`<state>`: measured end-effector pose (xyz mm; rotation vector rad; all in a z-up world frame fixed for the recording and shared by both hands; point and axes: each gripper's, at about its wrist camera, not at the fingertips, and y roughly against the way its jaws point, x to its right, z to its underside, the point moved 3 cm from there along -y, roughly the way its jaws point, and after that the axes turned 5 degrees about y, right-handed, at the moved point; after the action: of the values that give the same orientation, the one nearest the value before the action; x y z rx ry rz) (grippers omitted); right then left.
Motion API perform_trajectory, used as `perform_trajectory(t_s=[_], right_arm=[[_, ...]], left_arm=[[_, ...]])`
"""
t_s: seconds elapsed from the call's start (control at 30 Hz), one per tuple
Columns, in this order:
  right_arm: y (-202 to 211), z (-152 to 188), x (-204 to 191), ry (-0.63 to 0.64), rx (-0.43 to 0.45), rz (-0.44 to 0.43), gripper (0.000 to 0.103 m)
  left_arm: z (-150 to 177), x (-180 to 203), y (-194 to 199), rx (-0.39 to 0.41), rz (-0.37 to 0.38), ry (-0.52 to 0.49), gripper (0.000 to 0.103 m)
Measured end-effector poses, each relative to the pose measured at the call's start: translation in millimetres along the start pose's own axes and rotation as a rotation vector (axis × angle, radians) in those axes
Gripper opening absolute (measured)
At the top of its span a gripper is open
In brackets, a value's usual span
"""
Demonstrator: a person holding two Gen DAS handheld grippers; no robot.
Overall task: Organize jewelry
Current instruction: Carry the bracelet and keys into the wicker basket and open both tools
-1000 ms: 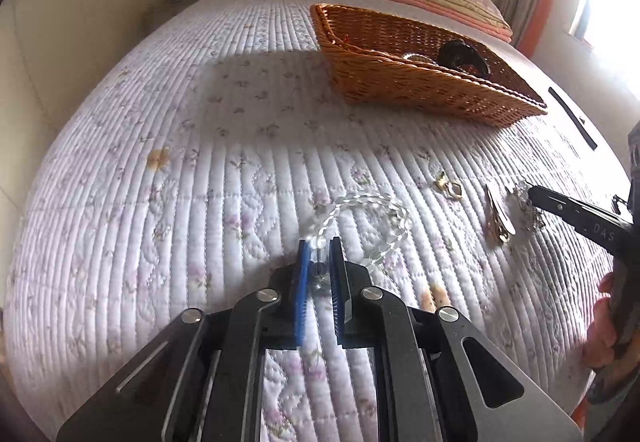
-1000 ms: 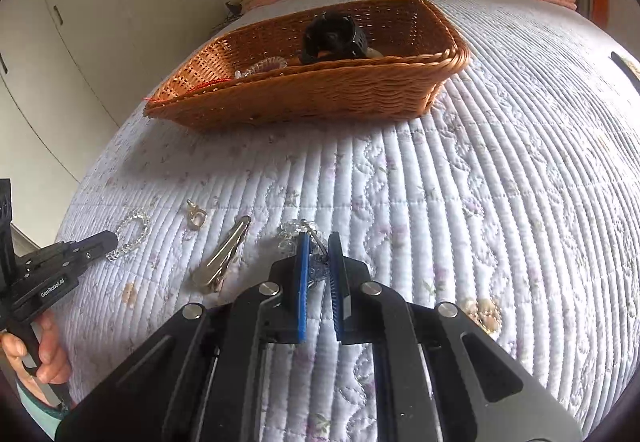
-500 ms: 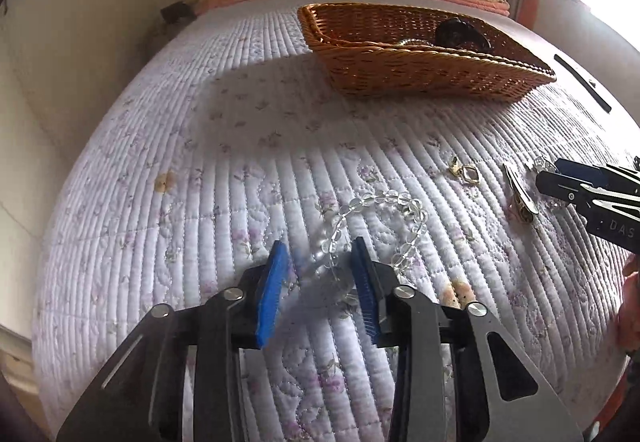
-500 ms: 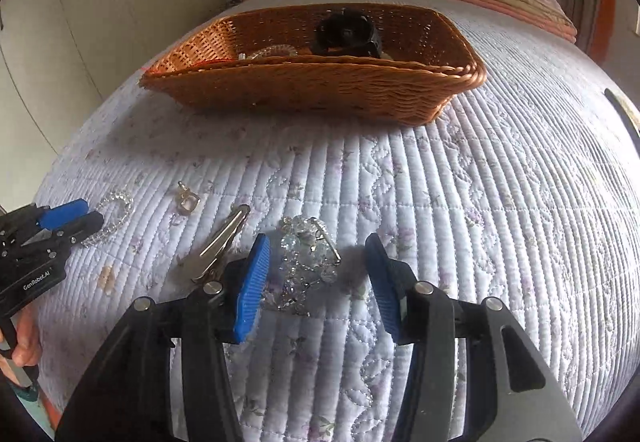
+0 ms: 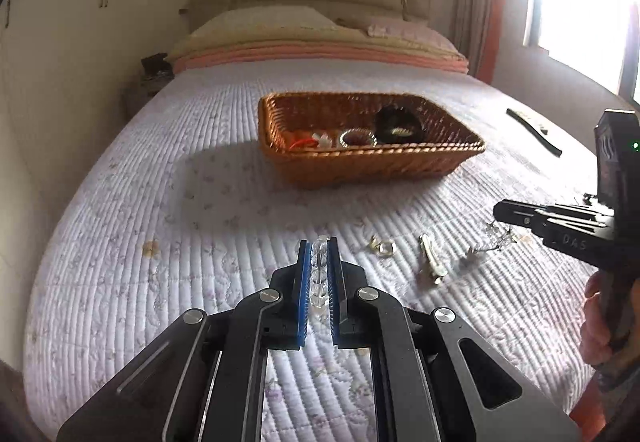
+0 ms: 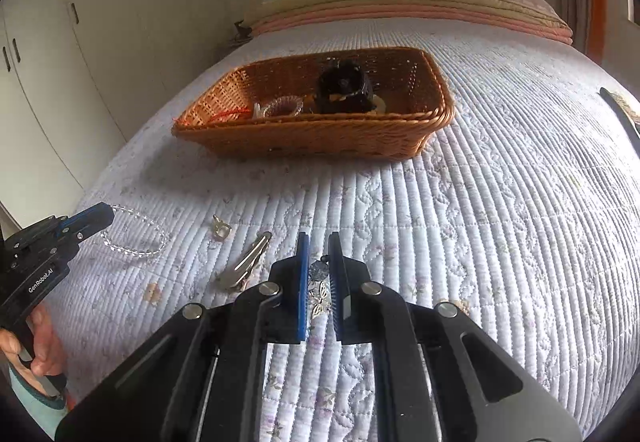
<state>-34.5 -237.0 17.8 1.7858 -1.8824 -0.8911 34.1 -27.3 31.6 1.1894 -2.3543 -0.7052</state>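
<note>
While both grippers are clamped on jewelry, the basket lies ahead of them, farther up the bed.

Bracelet: clear bead bracelet [image 5: 319, 274], pinched between the blue pads of the left gripper [image 5: 319, 254]; fingers nearly together with the beads filling the gap.
Bracelet loop: in the right wrist view the rest of the bracelet [image 6: 136, 236] trails out as an oval, low over the quilt; whether it touches cannot be told.
Charm piece: silvery crystal cluster [image 6: 320, 282], held between the narrow-set pads of the right gripper [image 6: 319, 254]; in the left wrist view it dangles [image 5: 490, 240] from that gripper's tip, just above the quilt.
Key relation: basket [image 5: 368, 161] sits straight ahead of both grippers, well apart, long side facing them; judging by the views, neither hand is clearly nearer.
Basket contents: red cord, a ring-shaped bangle and a dark round item already inside.
Still on the quilt: small gold clasp [image 5: 382, 245] and hair clip [image 5: 432, 260], lying between the two grippers, clip's long axis pointing roughly toward the basket.
View difference: left wrist view shows beads lined along the pads; only the right wrist view shows the loop's full shape.
Surface: quilt [image 6: 500, 209], soft and ridged.
</note>
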Motion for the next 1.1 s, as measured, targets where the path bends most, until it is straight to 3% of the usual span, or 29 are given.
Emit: perform_trajectory(t_s=[0.27, 0.53, 0.67, 0.8, 0.97, 1.1], right_arm=[[14, -42, 1, -0.005, 0.073, -0.033, 0.008], [29, -118, -2, 0.061, 0.187, -0.006, 0.008], [7, -147, -5, 0.075, 0.2, -0.019, 0.008], [-40, -165, 3, 0.055, 0.147, -0.014, 0.008], [-87, -167, 21, 0.007, 0.075, 0.001, 0.008], [-105, -162, 30, -0.008, 0.046, 0.013, 0.008]], left_arm=[[-44, 17, 16, 0.097, 0.069, 0.0, 0.006], [-116, 36, -4, 0.188, 0.103, -0.008, 0.006], [-136, 32, -50, 0.146, 0.095, 0.035, 0.006], [-133, 20, -100, 0.078, 0.077, 0.073, 0.006], [-114, 0, -143, -0.008, 0.058, 0.127, 0.006], [-107, -1, -153, -0.037, 0.059, 0.132, 0.006]])
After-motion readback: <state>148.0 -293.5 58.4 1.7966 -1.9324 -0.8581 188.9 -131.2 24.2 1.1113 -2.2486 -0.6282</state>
